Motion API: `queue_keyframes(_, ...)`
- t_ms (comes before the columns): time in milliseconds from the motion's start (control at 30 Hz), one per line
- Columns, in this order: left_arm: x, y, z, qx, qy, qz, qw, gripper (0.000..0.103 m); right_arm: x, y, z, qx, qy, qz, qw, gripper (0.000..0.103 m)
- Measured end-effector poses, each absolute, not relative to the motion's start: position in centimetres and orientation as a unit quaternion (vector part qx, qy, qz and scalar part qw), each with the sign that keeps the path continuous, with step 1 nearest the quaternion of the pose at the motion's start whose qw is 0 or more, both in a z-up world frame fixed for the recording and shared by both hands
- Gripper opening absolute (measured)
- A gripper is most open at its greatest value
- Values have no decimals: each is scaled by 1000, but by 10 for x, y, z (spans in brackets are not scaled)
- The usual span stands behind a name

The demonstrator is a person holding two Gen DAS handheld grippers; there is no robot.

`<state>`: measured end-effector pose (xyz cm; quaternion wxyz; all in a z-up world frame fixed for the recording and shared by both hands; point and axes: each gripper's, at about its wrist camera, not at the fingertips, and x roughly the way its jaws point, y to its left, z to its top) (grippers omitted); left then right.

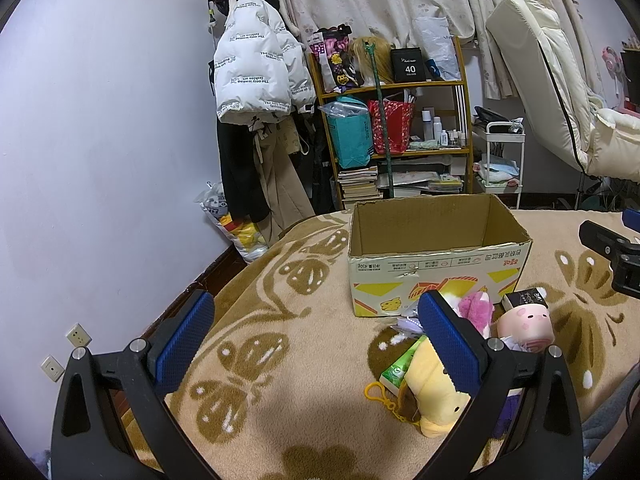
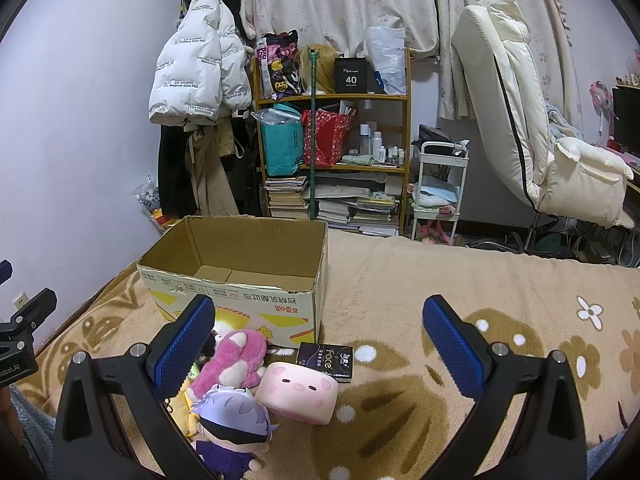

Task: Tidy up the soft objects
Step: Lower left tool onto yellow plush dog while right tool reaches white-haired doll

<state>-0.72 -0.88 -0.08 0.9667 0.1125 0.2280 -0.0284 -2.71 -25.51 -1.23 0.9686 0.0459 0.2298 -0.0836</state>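
An open, empty cardboard box [image 1: 436, 272] stands on the beige patterned blanket [image 1: 304, 340]; it also shows in the right wrist view [image 2: 240, 280]. In front of it lies a pile of soft toys: a pink plush [image 2: 236, 356], a pink pig cushion [image 2: 298, 392], a purple-haired doll [image 2: 234, 420], a yellow plush [image 1: 432, 384] and a green tissue pack [image 1: 396, 372]. A black "Face" tissue pack [image 2: 326, 360] lies beside them. My left gripper [image 1: 316, 336] is open and empty, left of the pile. My right gripper [image 2: 320, 340] is open and empty above the pile.
A wooden shelf [image 1: 400, 120] with bags and books stands beyond the bed, with a white puffer jacket [image 1: 256, 64] hanging left of it. A white cart [image 2: 440, 188] and a cream recliner [image 2: 540, 128] stand at the right. The blanket [image 2: 480, 280] stretches right of the box.
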Motion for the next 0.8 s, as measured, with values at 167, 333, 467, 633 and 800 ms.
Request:
queue_keyframes(167, -8, -9, -1, 113, 230, -31, 966, 101, -25, -254, -14, 46, 233, -82, 968, 103)
queue_keyframes(333, -6, -11, -2, 115, 238, -39, 964, 101, -19, -247, -37, 35, 254, -72, 964, 103)
queue_keyframes(467, -4, -15, -5, 121, 243, -47, 961, 101, -17, -242, -42, 32, 270, -61, 961, 103)
queue_keyframes(633, 0, -22, -10, 133, 254, -54, 956, 101, -14, -244, -40, 40, 299, -47, 952, 103)
queue_keyframes(800, 3, -30, -17, 149, 268, -67, 949, 101, -7, -245, -47, 46, 341, -35, 938, 103)
